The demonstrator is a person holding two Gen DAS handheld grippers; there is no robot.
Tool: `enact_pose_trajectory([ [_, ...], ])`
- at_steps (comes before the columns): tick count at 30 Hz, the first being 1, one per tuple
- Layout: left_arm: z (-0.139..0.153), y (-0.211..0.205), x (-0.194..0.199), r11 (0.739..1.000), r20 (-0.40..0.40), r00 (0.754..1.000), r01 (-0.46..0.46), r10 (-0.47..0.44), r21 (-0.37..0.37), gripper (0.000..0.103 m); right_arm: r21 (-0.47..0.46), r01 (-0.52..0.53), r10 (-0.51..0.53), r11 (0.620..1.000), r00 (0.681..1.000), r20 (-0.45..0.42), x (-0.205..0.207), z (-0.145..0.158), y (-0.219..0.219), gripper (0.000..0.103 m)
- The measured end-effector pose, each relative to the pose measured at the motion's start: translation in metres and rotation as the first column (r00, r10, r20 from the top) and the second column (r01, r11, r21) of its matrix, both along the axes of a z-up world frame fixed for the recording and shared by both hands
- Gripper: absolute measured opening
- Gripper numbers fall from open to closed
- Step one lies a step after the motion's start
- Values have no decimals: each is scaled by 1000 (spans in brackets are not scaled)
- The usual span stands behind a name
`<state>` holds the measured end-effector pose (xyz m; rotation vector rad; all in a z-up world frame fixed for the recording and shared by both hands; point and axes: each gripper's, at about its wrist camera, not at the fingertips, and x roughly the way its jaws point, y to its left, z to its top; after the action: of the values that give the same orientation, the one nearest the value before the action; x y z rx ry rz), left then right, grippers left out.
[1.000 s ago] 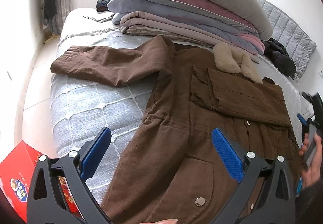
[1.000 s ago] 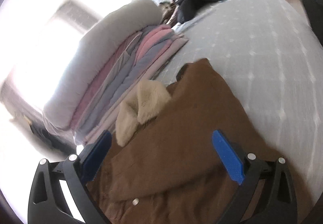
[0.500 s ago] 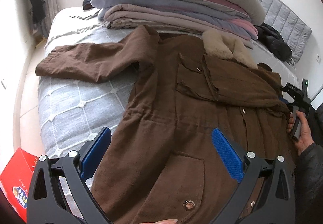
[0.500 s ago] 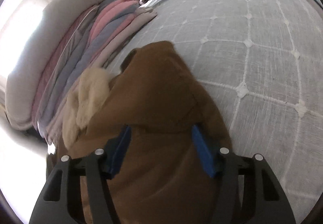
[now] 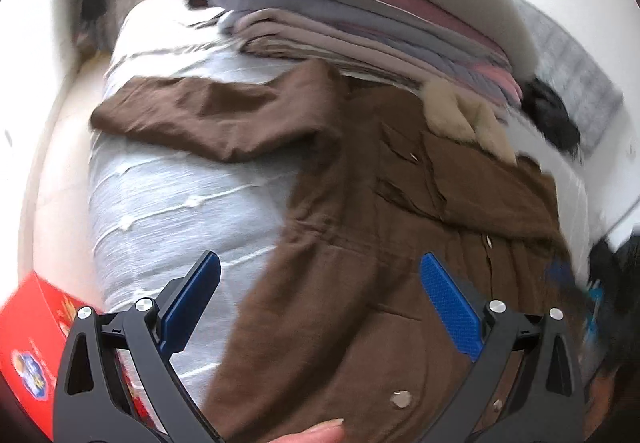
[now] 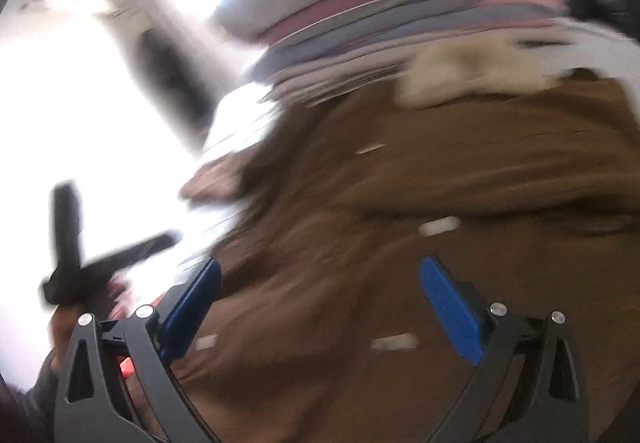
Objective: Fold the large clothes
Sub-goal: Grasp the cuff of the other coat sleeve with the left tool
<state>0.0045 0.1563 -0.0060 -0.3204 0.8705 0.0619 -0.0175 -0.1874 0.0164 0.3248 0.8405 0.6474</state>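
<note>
A large brown coat [image 5: 360,243] with a cream fleece collar [image 5: 464,119] lies spread on the grey quilted bed [image 5: 168,211]. Its left sleeve [image 5: 208,119] stretches out flat to the left; the right sleeve is folded across the chest. My left gripper [image 5: 320,295] is open and empty, hovering over the coat's lower hem. My right gripper [image 6: 320,299] is open and empty above the coat's body [image 6: 440,203]; that view is heavily blurred. The left gripper's handle [image 6: 76,263] shows at the left of the right wrist view.
A tall stack of folded quilts and a pillow [image 5: 380,3] sits at the head of the bed behind the collar. A black garment [image 5: 552,119] lies at the far right. A red box [image 5: 28,347] stands on the floor by the bed's left edge.
My right gripper, which was closing around the coat's right edge, has opened wide and swung left across the coat. My left gripper has shifted slightly; the view is blurred by motion.
</note>
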Motion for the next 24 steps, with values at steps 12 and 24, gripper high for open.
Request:
enact_pose_trajectory([
  [12, -22, 180, 6, 851, 113, 976, -101, 184, -515, 97, -83, -13, 13, 997, 1000, -9, -40, -56, 77, 96],
  [24, -99, 275, 56, 587, -42, 886, -341, 462, -734, 97, 63, 38, -32, 997, 996, -85, -22, -67, 61, 96],
])
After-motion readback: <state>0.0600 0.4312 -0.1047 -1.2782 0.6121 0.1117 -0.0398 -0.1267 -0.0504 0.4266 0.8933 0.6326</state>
